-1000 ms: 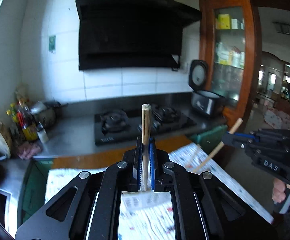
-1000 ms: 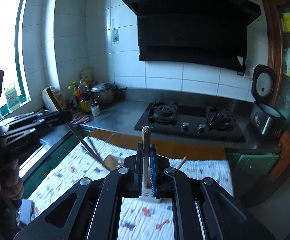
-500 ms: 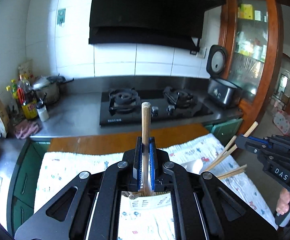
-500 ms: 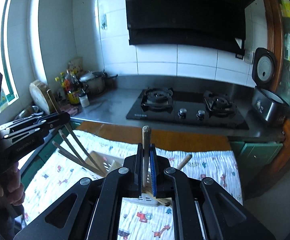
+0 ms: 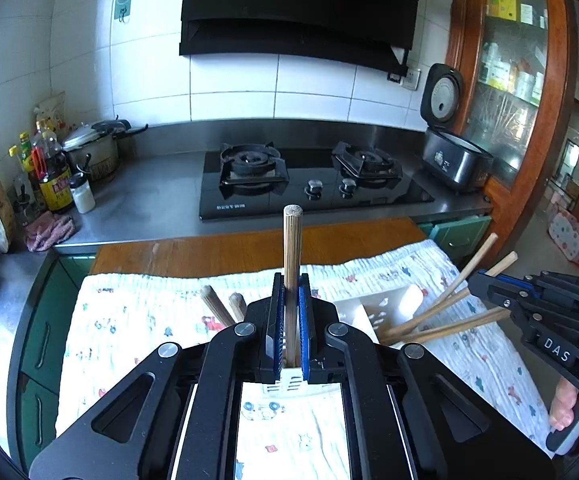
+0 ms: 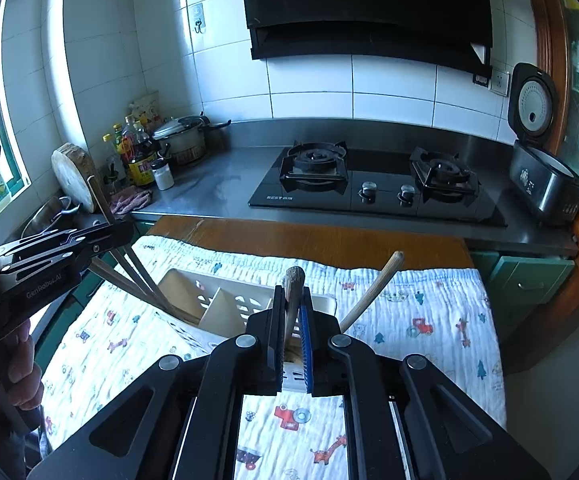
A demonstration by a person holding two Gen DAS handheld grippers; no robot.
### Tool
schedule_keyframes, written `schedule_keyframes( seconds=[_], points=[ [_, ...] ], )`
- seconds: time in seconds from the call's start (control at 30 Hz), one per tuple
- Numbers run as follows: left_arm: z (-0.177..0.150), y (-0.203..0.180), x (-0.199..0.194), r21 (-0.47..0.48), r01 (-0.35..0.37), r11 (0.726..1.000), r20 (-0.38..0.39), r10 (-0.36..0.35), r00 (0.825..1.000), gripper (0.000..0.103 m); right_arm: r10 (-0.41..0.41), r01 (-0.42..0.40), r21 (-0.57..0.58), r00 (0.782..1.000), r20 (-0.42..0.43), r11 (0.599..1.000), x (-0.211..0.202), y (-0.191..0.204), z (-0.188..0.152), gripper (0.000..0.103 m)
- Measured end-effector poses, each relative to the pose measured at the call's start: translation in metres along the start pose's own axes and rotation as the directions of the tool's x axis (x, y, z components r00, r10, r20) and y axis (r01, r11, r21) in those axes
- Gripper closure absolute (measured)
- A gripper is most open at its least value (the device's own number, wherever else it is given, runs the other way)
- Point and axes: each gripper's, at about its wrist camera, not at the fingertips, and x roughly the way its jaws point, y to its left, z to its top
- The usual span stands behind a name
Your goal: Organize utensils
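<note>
My left gripper (image 5: 291, 320) is shut on an upright wooden handle (image 5: 292, 248) whose lower end goes down into the white utensil caddy (image 5: 389, 304). My right gripper (image 6: 292, 320) is shut on another wooden handle (image 6: 294, 278) over the same caddy (image 6: 213, 300), which has divided compartments. In the right wrist view the left gripper (image 6: 117, 236) shows at the left, its thin stick (image 6: 99, 200) slanting into the caddy's left compartment beside other sticks. In the left wrist view the right gripper (image 5: 479, 282) holds its handle (image 5: 503, 260) among several leaning sticks (image 5: 441, 320).
The caddy rests on a printed white cloth (image 6: 429, 320) over a wooden table (image 5: 229, 248). Behind are a steel counter with a gas hob (image 5: 309, 184), a rice cooker (image 5: 453, 160), bottles (image 5: 53, 176), a pot (image 6: 181, 140) and a chopping block (image 6: 73, 176).
Both grippers have come down and tilted downward with their handles; the caddy and its sticks have come into view below them. Both stay shut.
</note>
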Motion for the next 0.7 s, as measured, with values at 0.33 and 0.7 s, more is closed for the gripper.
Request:
schedule_keyframes(
  seconds=[0.33,0.7],
  points=[
    [-0.007,-0.004,-0.002,0.023,-0.011,1.000,0.001,0.011,1.000,0.096,-0.011,0.011,-0.010,1.000,0.003,1.000,-0.001,0.005,-0.003,0.093],
    [-0.011,-0.008,-0.049,0.025,-0.031,0.999,0.081,0.028,0.996,0.055,-0.095,0.098,-0.032,0.991,0.099,0.995,-0.046,0.008,-0.005,0.059]
  ],
)
